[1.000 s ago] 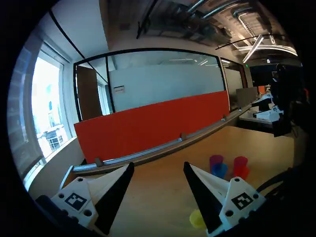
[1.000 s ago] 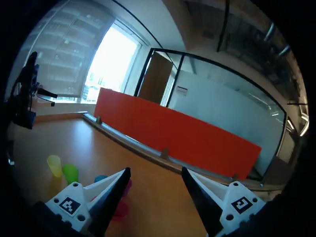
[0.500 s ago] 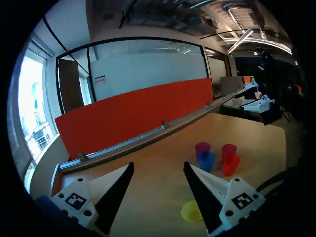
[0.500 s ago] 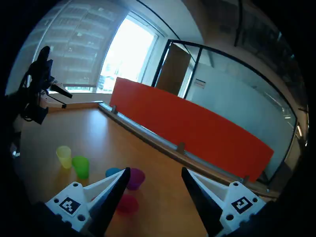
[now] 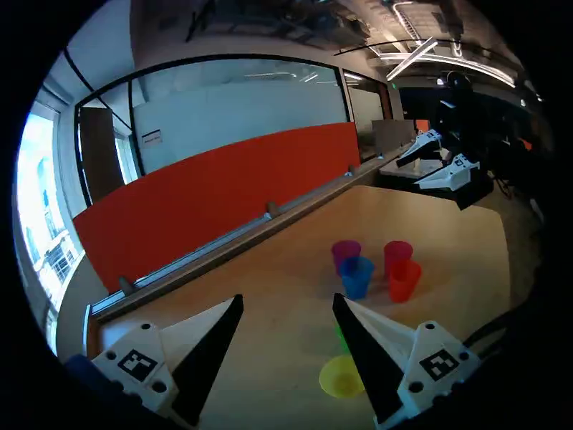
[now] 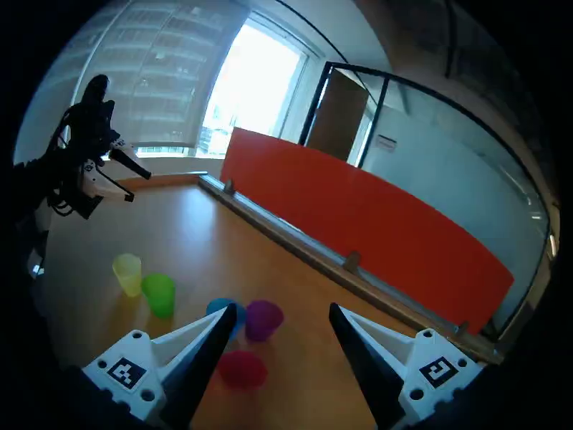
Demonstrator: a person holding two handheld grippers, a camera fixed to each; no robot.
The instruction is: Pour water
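Several plastic cups stand on a wooden table (image 5: 286, 265). In the left gripper view I see a purple cup (image 5: 346, 252), a blue cup (image 5: 356, 276), a red cup (image 5: 397, 254) and an orange cup (image 5: 404, 279) in a cluster. A yellow cup (image 5: 341, 376) sits near my right finger, and a green cup (image 5: 338, 331) peeks out behind it. My left gripper (image 5: 286, 299) is open and holds nothing. In the right gripper view the yellow cup (image 6: 128, 273), green cup (image 6: 159, 294), blue cup (image 6: 218, 308), purple cup (image 6: 263, 319) and red cup (image 6: 242, 369) lie below my open right gripper (image 6: 281, 308).
An orange partition (image 5: 215, 193) with a metal rail (image 5: 236, 240) runs along the table's far edge. The other hand-held gripper (image 5: 444, 168) hovers at the far right of the left gripper view. Likewise, a hand-held gripper (image 6: 100, 175) hovers at far left in the right gripper view. A bright window (image 6: 251, 93) is behind.
Both grippers have tipped down and shifted toward the cups. The cups sit higher and fuller in both views, and the opposite gripper has come more into sight in each.
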